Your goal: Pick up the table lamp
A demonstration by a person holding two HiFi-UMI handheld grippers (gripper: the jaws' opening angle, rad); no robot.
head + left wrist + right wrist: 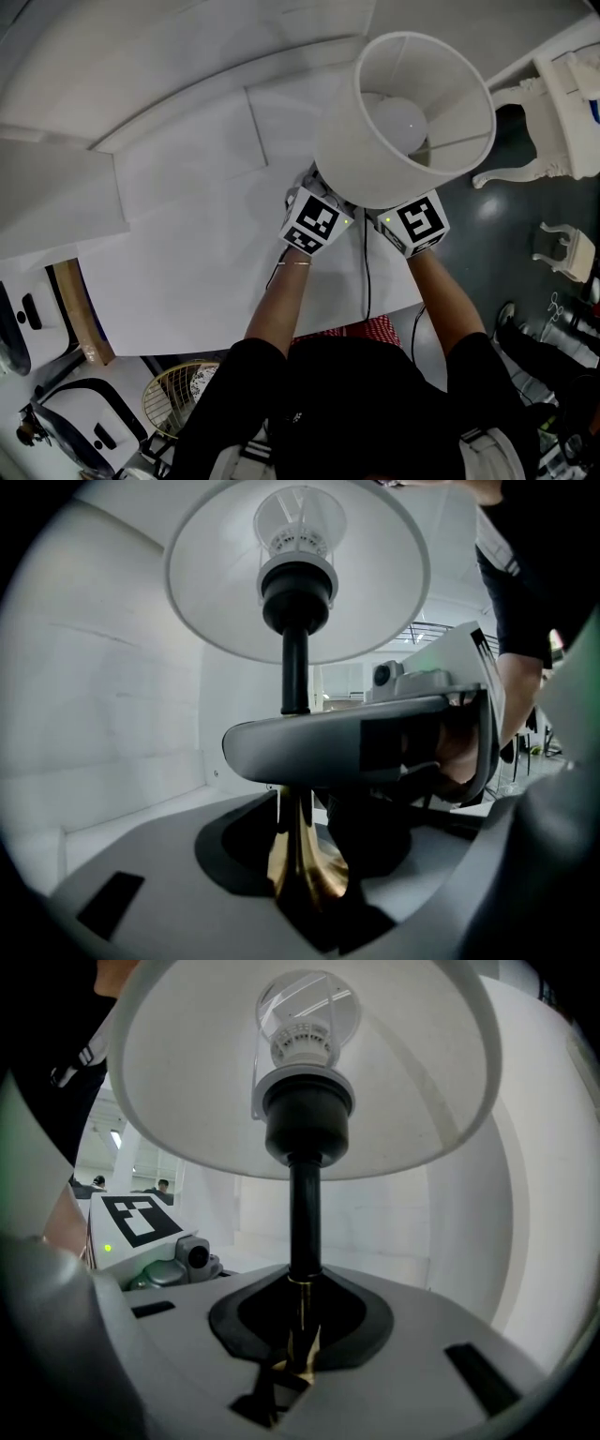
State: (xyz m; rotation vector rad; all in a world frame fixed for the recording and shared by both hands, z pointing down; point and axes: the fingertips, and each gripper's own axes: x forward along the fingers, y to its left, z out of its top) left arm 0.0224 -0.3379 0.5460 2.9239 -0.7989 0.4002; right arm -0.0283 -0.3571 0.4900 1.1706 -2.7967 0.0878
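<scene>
The lamp (403,112) is at one o'clock over the table (187,244); the left gripper (302,855) and right gripper (300,1358) both pinch its thin pole (304,1213); that looks the best hold, as the shade (178,1101) seems light and easy to dent.

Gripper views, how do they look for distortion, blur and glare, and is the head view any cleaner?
Left gripper view: strong fisheye with black corners; the lamp's brass stem catches a glint, and the near jaws look soft. Right gripper view: same bulge, the bulb sharp, the shade bright, near jaws blurred. Head view: evenly lit and sharp, though the table edges curve.
</scene>
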